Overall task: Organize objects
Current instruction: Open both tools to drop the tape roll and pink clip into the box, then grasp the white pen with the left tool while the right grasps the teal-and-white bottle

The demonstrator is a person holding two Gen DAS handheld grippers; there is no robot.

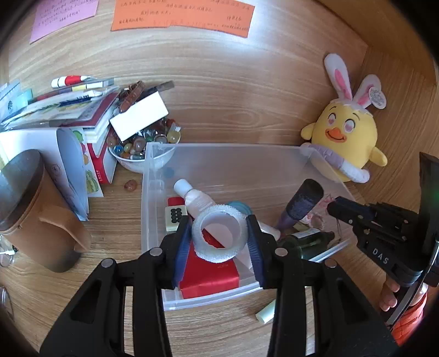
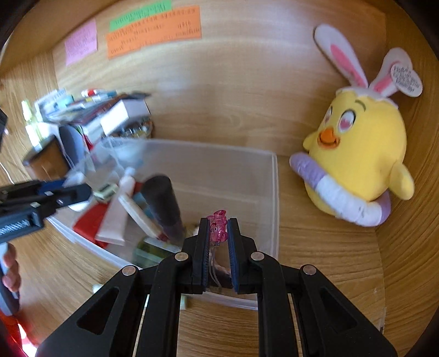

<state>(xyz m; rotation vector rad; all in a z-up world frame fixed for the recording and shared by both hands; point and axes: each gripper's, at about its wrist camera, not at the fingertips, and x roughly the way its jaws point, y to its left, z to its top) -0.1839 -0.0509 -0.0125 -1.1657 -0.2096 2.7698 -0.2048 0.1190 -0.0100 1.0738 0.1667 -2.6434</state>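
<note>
Showing pink charm (image 2: 218, 225) clamped by right gripper (image 2: 217, 236), unlike left view

In the right wrist view the stack of books and papers (image 2: 90, 115) near the bench's far left corner is smeared by motion blur, its titles unreadable. The handwriting on the orange paper note (image 1: 181, 13) is too small to read, and the picture's top edge cuts the note off. The red rectangular box (image 1: 208, 272) inside the clear plastic bin (image 1: 153, 219) is partly hidden behind the left hand-held gripper (image 1: 219, 233). The brown cardboard cup (image 1: 35, 208) is cut by the left edge.
</note>
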